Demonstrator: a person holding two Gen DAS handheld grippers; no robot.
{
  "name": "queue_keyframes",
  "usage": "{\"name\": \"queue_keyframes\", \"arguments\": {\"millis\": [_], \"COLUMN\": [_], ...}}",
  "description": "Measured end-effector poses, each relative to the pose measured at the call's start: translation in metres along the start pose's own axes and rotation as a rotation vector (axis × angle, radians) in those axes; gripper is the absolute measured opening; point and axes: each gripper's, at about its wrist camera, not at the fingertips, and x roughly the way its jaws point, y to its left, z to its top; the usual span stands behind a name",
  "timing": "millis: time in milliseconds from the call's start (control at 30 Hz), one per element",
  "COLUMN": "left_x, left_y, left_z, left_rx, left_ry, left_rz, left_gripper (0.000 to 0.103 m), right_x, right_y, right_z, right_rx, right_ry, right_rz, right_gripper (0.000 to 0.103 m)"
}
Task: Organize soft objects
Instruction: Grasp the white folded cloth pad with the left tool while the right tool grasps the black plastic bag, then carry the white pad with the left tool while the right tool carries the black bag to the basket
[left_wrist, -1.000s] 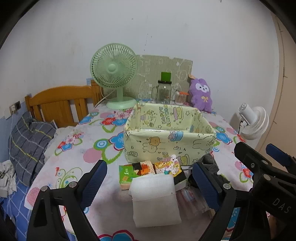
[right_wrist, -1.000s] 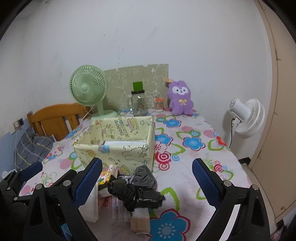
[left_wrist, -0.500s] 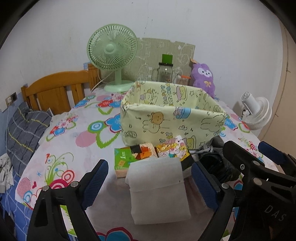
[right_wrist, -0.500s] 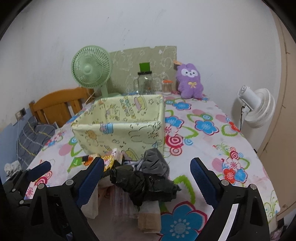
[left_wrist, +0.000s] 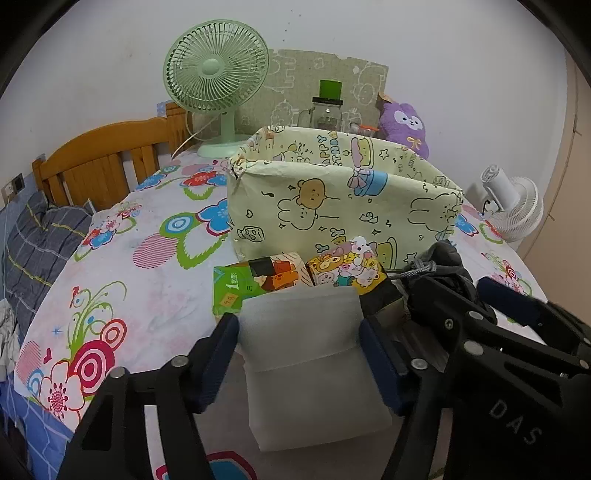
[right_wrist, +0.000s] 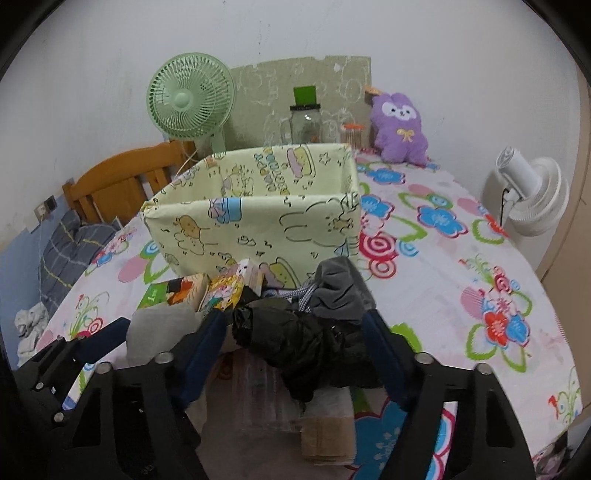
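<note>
Both your grippers have just been closing on the pile before the yellow fabric box: the left gripper pinches the white foam pad, the right gripper the black crumpled bag. Lifting together may drag the tissue packs and grey pouch off the table's edge.

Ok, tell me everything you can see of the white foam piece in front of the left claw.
The white foam piece is a soft-looking, matte sheet folded over itself, its upper flap ending in a straight edge across the middle. It lies flat on the flowered tablecloth, just ahead of the tissue packs. The left claw has just been closing; its blue pads now sit against both side edges.
</note>
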Motion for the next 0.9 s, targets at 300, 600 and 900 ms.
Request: {"name": "queue_keyframes", "arguments": {"millis": [300, 600, 900], "left_x": [-0.003, -0.01, -0.023], "left_y": [-0.005, -0.008, -0.015], "left_z": [0.002, 0.007, 0.018], "left_rx": [0.024, 0.024, 0.028], "left_ry": [-0.014, -0.024, -0.048], "left_rz": [0.001, -0.017, -0.029], "left_gripper": [0.043, 0.031, 0.025], "right_x": [0.001, -0.006, -0.021], "right_y": [0.004, 0.002, -0.001], "right_z": [0.0, 0.004, 0.015], "right_rx": [0.013, 0.017, 0.021], "right_ry": [0.012, -0.002, -0.029], "right_rz": [0.021, 0.002, -0.005], "right_gripper": [0.036, 0.033, 0.033]}}
